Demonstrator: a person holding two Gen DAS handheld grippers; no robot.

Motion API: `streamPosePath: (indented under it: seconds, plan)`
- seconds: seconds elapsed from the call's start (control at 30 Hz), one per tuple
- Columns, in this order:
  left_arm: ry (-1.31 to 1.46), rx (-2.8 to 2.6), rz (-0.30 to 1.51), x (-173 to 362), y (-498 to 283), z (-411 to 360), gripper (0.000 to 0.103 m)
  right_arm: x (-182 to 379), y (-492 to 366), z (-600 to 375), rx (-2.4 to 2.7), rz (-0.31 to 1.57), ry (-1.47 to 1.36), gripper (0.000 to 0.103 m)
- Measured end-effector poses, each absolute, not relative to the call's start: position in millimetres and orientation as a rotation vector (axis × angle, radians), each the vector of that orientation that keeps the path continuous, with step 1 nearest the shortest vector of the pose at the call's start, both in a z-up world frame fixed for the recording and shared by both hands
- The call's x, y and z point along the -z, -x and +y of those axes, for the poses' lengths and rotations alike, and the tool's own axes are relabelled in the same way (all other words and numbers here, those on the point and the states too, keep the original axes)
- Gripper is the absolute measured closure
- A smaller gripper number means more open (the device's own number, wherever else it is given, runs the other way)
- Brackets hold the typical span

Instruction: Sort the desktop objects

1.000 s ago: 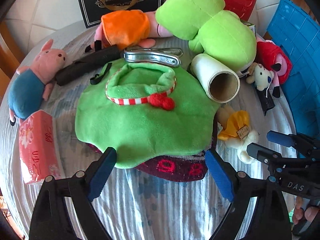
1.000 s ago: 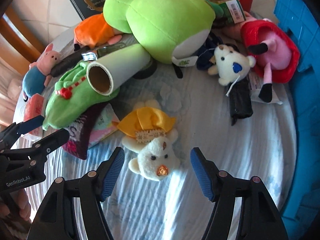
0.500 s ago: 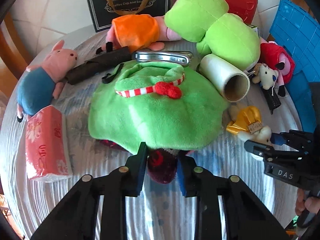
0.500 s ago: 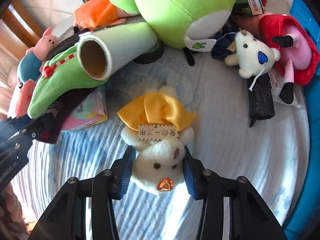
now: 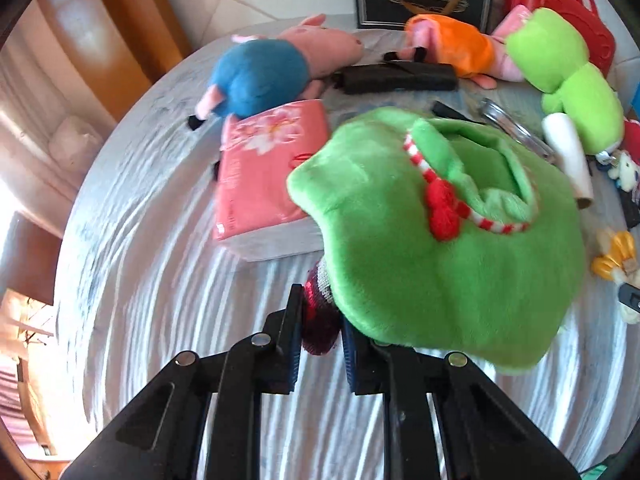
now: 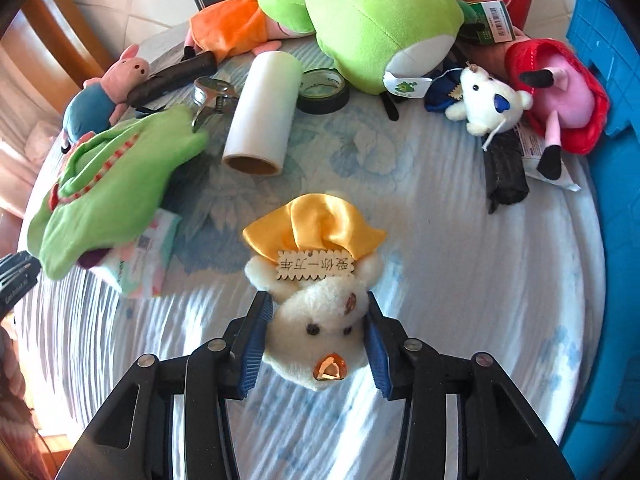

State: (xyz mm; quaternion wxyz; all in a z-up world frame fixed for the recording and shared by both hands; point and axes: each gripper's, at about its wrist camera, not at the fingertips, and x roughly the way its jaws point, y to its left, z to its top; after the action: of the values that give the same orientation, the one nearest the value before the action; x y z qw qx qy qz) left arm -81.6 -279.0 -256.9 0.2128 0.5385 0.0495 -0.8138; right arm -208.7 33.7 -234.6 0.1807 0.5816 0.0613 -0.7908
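The left gripper [image 5: 320, 334] is clamped on a dark red cloth [image 5: 318, 320] under the green hat [image 5: 432, 248]. The right gripper [image 6: 318, 338] clamps the white bear [image 6: 316, 328] by its head.

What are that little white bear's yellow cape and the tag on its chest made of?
The yellow cape looks like satin: smooth, glossy, with shiny folds. The tag seems to be thin pale wood or card, with a scalloped edge and dark lettering. The bear itself is fuzzy plush.
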Motion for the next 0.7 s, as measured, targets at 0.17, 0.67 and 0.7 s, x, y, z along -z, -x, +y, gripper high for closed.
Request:
streamPosePath:
  seconds: [0.17,0.67,0.7]
  plan:
    - [-1.457,2.232,0.283,243.5,65.9,-298.1,0.083,232.1,193.1,36.4,2.23,0.187,-1.623,0.06]
    - [-1.553,2.539,0.37,218.4,63.8,-149.3,0.027,230.8,183.8,27.8,2.173,0.256,-1.578,0.06]
    - [-1.564,2.535,0.388,225.1,65.6,-142.0,0.027,231.2,183.8,29.7,2.171,0.263,-1.577,0.06]
